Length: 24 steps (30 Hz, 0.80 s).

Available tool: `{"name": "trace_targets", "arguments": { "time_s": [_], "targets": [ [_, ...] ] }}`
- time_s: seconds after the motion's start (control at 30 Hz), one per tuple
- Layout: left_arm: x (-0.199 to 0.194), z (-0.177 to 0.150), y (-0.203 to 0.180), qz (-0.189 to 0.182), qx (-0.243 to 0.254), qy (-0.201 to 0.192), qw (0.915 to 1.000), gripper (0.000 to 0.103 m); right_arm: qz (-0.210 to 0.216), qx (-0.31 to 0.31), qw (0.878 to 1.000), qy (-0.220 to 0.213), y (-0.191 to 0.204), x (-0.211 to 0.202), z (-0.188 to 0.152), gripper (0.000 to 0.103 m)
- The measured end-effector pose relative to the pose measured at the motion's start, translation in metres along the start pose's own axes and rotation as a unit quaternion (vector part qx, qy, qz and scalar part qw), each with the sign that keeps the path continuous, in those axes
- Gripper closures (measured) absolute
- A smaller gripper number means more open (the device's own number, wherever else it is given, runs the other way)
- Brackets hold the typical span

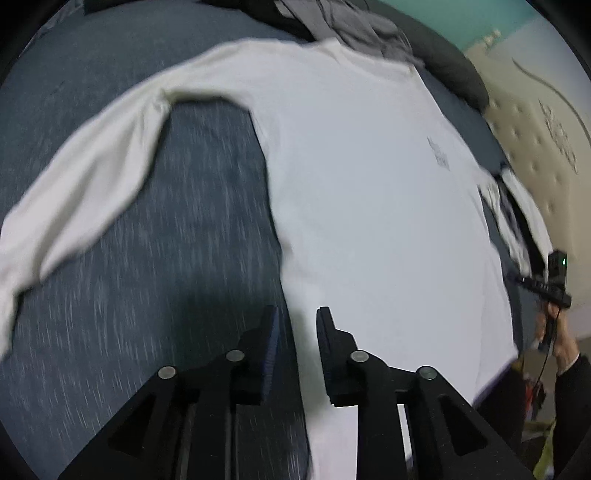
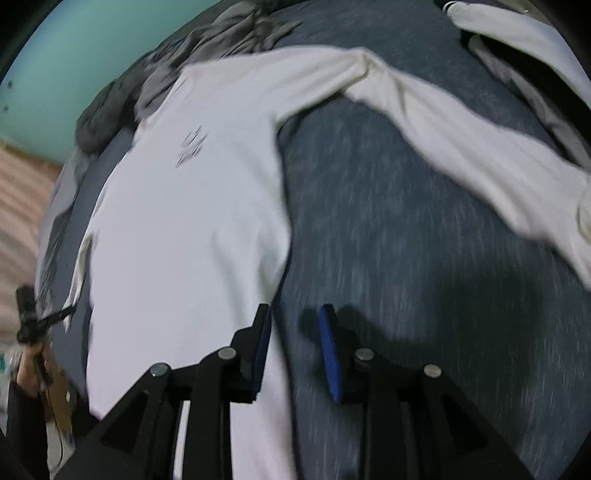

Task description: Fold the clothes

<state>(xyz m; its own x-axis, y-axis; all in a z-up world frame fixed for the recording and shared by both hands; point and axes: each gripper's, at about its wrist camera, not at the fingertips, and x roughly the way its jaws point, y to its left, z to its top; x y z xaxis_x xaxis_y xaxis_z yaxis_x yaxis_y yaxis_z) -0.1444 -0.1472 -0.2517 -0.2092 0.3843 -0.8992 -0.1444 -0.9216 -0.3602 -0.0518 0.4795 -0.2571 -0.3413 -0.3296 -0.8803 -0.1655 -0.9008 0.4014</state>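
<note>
A white long-sleeved shirt [image 1: 369,184] lies spread flat on a dark blue-grey bed cover [image 1: 166,258], small dark print on its chest. Its one sleeve [image 1: 92,192] stretches out to the left. My left gripper [image 1: 300,314] hovers open over the shirt's lower side edge, nothing pinched between the pads. In the right wrist view the same shirt [image 2: 192,221] fills the left half and its other sleeve [image 2: 461,129] runs to the right. My right gripper [image 2: 295,310] is open above the shirt's opposite side edge, where cloth meets the bed cover [image 2: 406,258]. Both views are motion-blurred.
A heap of grey clothes [image 1: 351,26] and a dark pillow [image 1: 450,66] lie beyond the collar. A white and dark garment [image 1: 517,214] lies by the padded beige headboard [image 1: 535,140]. Another pale garment [image 2: 517,33] sits at the far right. A hand [image 1: 565,347] holds the other gripper.
</note>
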Motion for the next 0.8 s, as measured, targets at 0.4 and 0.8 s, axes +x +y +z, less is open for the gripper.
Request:
{"name": "trace_targets", "arguments": {
  "time_s": [0.4, 0.8],
  "targets": [
    [0.015, -0.087, -0.043, 0.019, 0.038, 0.057, 0.9975, 0.079, -0.028, -0.012, 0.999, 0.037, 0.001, -0.031, -0.087, 0.072],
    [0.022, -0.115, -0.059, 0.058, 0.052, 0.072, 0.9944, 0.08, -0.024, -0.008, 0.999, 0.027, 0.009, -0.049, -0.11, 0.071]
  ]
}}
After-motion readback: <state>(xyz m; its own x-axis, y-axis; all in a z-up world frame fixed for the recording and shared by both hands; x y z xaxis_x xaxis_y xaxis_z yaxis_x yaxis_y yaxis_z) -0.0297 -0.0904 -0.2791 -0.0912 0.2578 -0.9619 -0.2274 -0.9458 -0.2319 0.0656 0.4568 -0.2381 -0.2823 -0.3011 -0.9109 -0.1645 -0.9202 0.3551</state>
